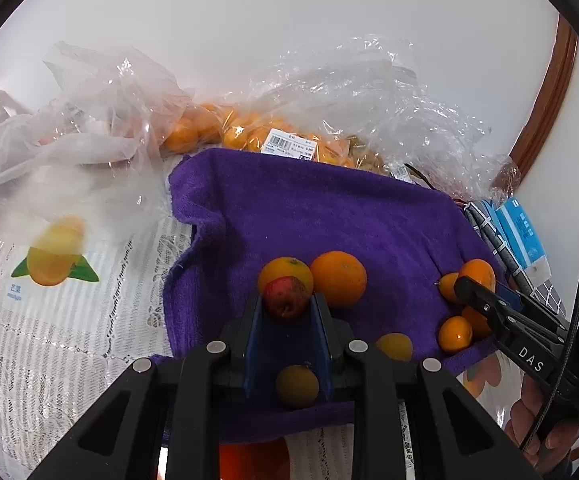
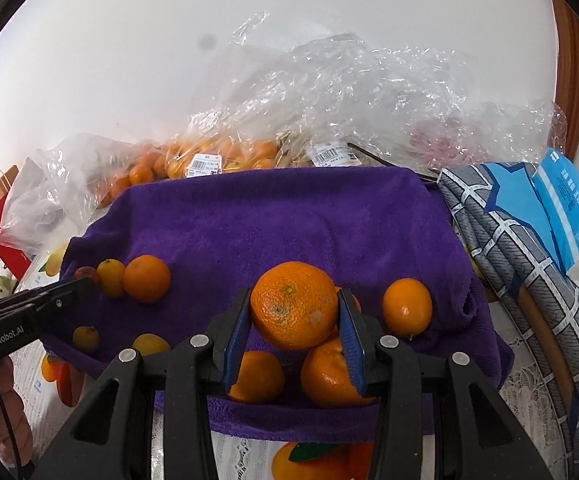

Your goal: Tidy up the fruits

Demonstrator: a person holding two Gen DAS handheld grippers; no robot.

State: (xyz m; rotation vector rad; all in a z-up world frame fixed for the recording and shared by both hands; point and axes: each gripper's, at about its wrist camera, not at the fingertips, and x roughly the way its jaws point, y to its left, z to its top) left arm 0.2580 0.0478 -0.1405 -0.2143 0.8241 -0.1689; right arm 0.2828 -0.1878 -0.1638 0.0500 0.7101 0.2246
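Purple towel (image 1: 329, 216) covers the table middle, laid over a white lace tablecloth (image 1: 69, 340). Clear plastic bags (image 2: 329, 92) piled along its far edge against the wall, one holding small oranges (image 2: 209, 152) with a barcode label. Folded grey checked cloth (image 2: 509, 248) and blue tissue pack (image 2: 569, 208) at the towel's right edge.

Right gripper (image 2: 293, 308): blue pads clamped on a large orange (image 2: 293, 304), held just above the towel's near right part. Below it two more oranges, one (image 2: 257, 376) between the fingers, one (image 2: 329, 372) partly behind the right pad. Another orange (image 2: 407, 306) just right of the held one.

Left gripper (image 1: 287, 298): closed on a small red fruit (image 1: 286, 295), looks like a small apple, over the towel's near left. Touching or just behind it: a smaller orange (image 1: 285, 270) and a bigger orange (image 1: 339, 278), side by side. Small yellowish citrus (image 1: 297, 384) sits on the towel between the finger bases, another (image 1: 394, 346) just right of them
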